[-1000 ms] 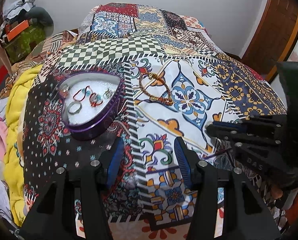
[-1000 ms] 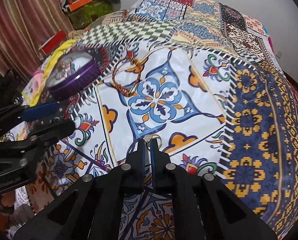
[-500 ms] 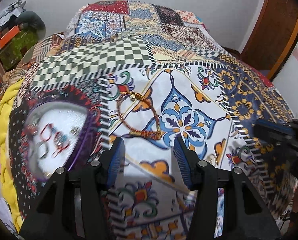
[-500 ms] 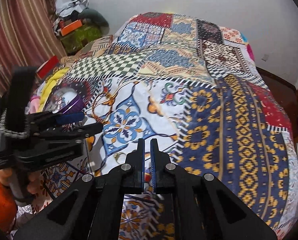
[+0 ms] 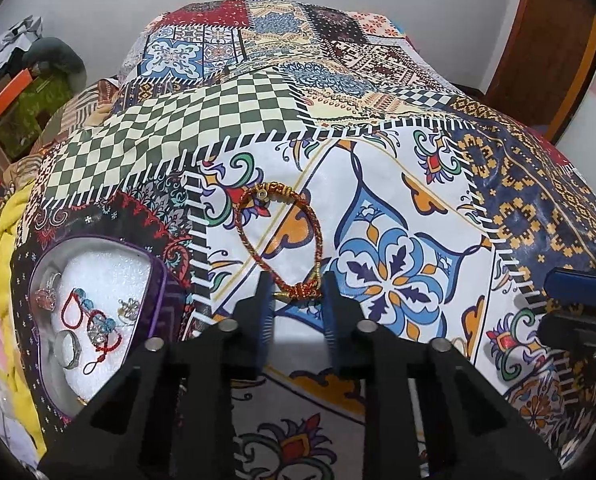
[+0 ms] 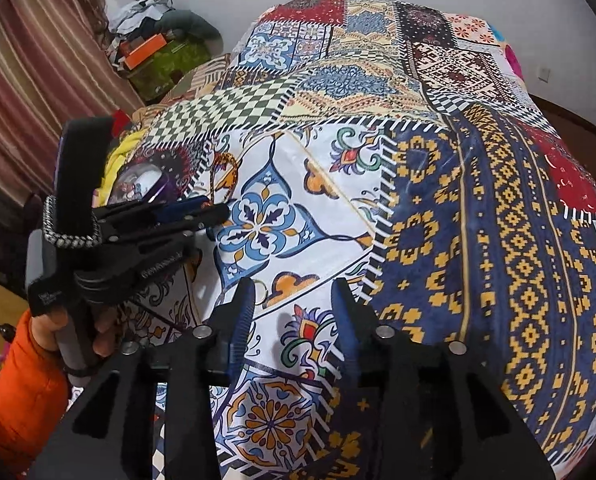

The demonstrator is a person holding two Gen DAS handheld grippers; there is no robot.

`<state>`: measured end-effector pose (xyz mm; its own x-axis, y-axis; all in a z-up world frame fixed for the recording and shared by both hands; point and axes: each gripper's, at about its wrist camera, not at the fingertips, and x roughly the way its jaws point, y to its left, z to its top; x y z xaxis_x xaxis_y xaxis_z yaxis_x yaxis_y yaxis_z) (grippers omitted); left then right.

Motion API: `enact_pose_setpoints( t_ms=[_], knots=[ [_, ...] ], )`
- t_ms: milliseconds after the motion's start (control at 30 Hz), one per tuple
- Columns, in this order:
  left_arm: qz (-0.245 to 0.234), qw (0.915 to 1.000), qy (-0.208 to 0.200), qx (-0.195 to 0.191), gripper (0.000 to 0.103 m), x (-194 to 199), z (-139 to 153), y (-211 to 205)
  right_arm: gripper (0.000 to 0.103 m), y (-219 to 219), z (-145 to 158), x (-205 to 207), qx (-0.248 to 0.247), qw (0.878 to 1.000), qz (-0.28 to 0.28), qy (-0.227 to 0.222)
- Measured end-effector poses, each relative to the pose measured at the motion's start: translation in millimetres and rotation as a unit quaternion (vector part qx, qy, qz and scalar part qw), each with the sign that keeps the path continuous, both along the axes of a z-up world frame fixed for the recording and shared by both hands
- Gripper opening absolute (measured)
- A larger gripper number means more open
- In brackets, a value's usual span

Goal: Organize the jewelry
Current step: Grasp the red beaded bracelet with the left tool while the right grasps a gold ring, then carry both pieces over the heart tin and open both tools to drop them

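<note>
The left claw stands open over the patchwork bedspread, its two fingers flanking the knotted near end of a red-and-gold braided bracelet, whose loop lies flat just ahead of the tips, not yet gripped. To that claw's left sits a purple heart-shaped tin holding rings and a red cord piece. The right claw is spread wide and empty above the bed, a small gold ring just beside its left finger.
</note>
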<state>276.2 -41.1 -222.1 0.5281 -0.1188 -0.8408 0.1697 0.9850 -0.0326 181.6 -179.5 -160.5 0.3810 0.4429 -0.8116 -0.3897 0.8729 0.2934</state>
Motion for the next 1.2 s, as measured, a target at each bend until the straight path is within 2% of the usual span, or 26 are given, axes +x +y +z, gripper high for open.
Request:
enact_pose_setpoints(
  t_ms=[333, 567, 633, 667, 700, 1000, 1200],
  knots=[
    [-0.002, 0.9993, 0.0, -0.038, 0.015, -38, 8, 23, 0.037, 32, -16, -4, -0.039, 0.999, 0.033, 0.01],
    [-0.004, 0.999, -0.007, -0.045, 0.014, -70, 14, 30, 0.037, 47, -28, -5, -0.082, 0.996, 0.046, 0.003],
    [-0.004, 0.999, -0.011, -0.043, 0.014, -76, 15, 28, 0.031, 50, -29, -6, -0.087, 0.995, 0.047, -0.005],
    [-0.003, 0.9989, -0.012, -0.045, 0.014, -78, 16, 28, 0.027, 52, -29, -6, -0.087, 0.995, 0.049, -0.007],
    [-0.003, 0.9989, -0.013, -0.046, 0.014, -80, 16, 28, 0.018, 53, -29, -6, -0.087, 0.995, 0.052, -0.008],
    [0.002, 0.998, -0.033, -0.054, 0.014, -88, 32, 30, 0.018, 54, -20, -9, -0.073, 0.996, 0.045, -0.01],
    [0.017, 0.9967, -0.061, -0.052, 0.014, -95, 55, 40, 0.018, 61, 3, -15, -0.052, 0.997, 0.041, -0.034]
  ],
)
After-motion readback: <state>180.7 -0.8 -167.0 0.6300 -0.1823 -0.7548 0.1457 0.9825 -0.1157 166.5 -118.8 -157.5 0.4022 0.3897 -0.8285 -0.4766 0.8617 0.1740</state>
